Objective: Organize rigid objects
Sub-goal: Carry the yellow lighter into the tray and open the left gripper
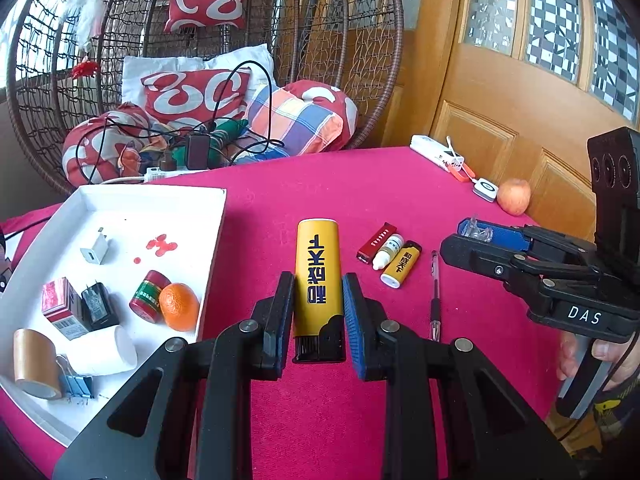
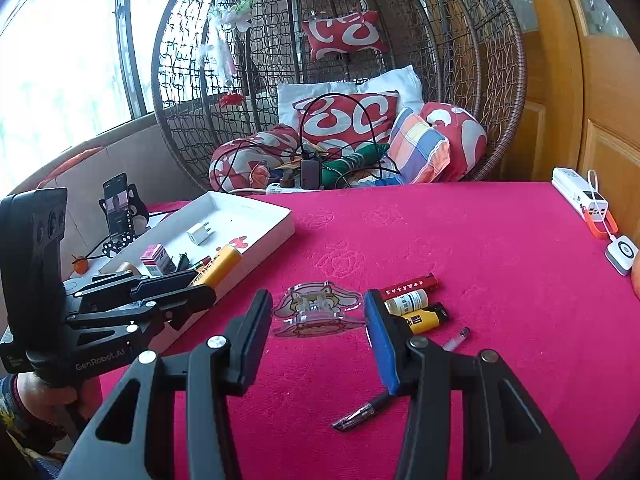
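My left gripper (image 1: 318,280) is shut on a large yellow lighter (image 1: 318,256) with blue characters and a black base, held above the red tablecloth just right of the white tray (image 1: 214,240). In the right wrist view the same lighter (image 2: 224,262) sticks out of the left gripper (image 2: 208,284) at the tray's near edge. My right gripper (image 2: 318,300) is shut on a clear acrylic cartoon clip (image 2: 316,314) that spans both pads. On the cloth lie a red lighter (image 2: 408,285), a small white bottle (image 2: 408,303), a small yellow lighter (image 2: 424,320) and a pen (image 2: 360,414).
The tray holds a white charger (image 1: 95,251), a black charger (image 1: 98,305), a small red box (image 1: 60,308), a red-green can (image 1: 147,295), an orange (image 1: 179,306), tape and binder clips. A power bank (image 1: 436,153) and an apple (image 1: 514,196) lie far right; a wicker chair (image 1: 224,20) stands behind.
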